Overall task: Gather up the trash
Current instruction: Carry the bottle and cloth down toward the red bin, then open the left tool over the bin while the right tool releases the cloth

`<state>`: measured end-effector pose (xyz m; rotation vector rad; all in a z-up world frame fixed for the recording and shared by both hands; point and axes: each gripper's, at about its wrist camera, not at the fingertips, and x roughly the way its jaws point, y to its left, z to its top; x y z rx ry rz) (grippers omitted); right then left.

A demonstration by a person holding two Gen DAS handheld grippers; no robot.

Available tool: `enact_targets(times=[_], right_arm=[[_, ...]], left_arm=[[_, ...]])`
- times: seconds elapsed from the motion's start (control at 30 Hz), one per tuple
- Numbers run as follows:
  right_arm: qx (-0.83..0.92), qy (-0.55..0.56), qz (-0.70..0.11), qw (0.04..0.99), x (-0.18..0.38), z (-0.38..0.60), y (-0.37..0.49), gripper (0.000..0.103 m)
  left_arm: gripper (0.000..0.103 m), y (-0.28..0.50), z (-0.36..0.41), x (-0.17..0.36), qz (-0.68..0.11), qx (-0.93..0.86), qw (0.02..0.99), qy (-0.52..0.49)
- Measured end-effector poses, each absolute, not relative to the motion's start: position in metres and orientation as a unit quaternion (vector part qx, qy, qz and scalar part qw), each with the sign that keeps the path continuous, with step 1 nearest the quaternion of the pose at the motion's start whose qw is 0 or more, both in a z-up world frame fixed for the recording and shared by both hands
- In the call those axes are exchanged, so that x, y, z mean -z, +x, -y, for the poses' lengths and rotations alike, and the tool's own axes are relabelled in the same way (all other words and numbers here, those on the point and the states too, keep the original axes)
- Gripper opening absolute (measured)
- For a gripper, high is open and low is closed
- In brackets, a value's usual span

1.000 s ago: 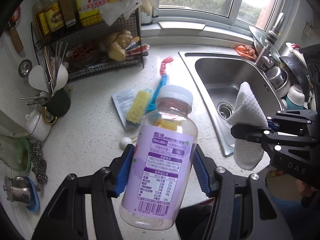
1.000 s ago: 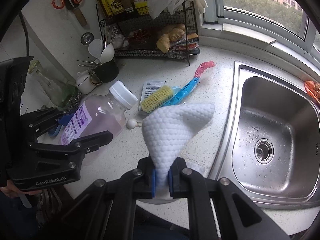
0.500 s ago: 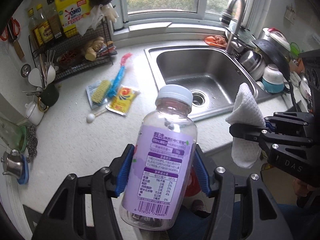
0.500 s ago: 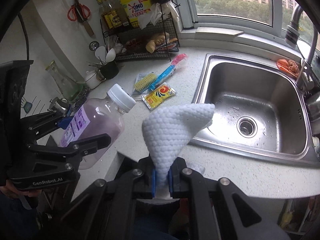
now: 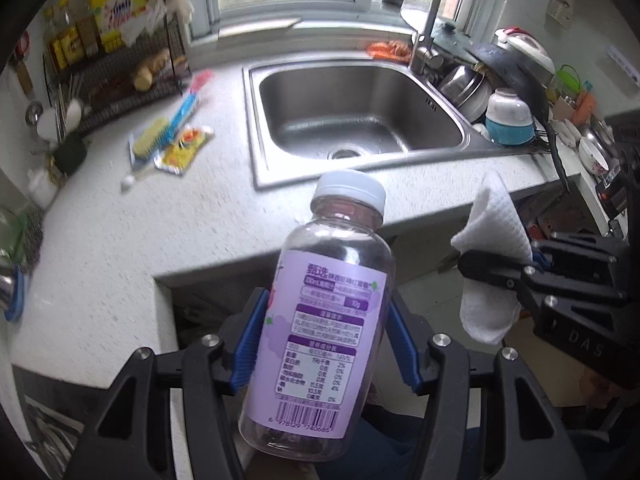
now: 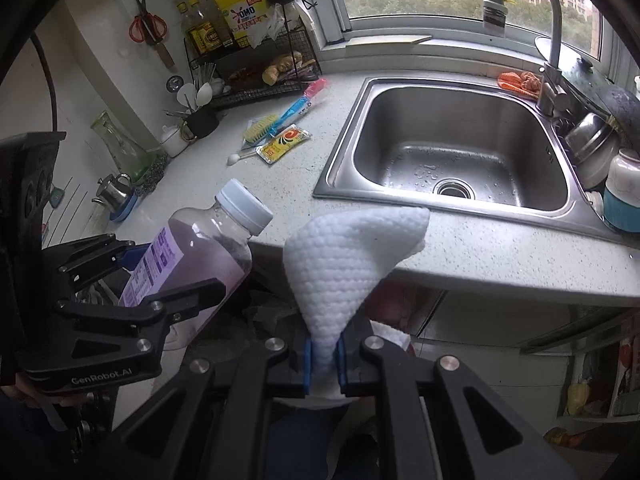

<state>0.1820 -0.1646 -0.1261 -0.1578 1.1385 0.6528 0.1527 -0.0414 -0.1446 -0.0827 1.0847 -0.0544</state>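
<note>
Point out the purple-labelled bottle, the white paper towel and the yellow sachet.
Bottle (image 5: 320,344), left wrist view, on its label.
Paper towel (image 6: 348,264), right wrist view, its middle.
Yellow sachet (image 6: 283,144), right wrist view, its centre.

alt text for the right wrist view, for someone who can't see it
The right gripper pinches a white paper towel just off the edge of a speckled kitchen counter. Beside it, the left gripper holds a capped, purple-labelled plastic bottle. A steel sink and a yellow packet lie beyond.
</note>
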Motion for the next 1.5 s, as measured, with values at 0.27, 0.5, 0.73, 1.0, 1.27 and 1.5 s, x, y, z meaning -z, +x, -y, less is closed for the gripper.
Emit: enact_targets(times=[0.27,0.5,0.73,1.0,1.27,1.5], right_arm=[[-0.280,-0.064,-0.585,0.759,0.206,0.181,0.180,0.008],[-0.245,-0.059,-0.627,0.737,0.287,0.190,0.192,0.008],[-0.216,-0.044,-0.653,0.725,0.364,0.190,0.207,0.008],[-0.201,-0.040,-0.670,0.714,0.427,0.188,0.211,0.008],[-0.185,-0.031,-0.683,0.706,0.455,0.182,0.208,0.008],[-0.159,-0.007,-0.702,0.694,0.468,0.203,0.201,0.008]], left_arm=[[0.056,0.160,0.062,0.230,-0.570,0.025,0.820,-0.055],[0.056,0.166,0.068,0.317,-0.598,0.019,0.797,-0.082],[0.056,0.174,0.077,0.394,-0.626,0.016,0.775,-0.085],[0.056,0.188,0.077,0.456,-0.644,0.016,0.760,-0.090],[0.056,0.195,0.092,0.488,-0.656,0.027,0.750,-0.078],[0.078,0.201,0.098,0.505,-0.658,0.045,0.749,-0.063]])
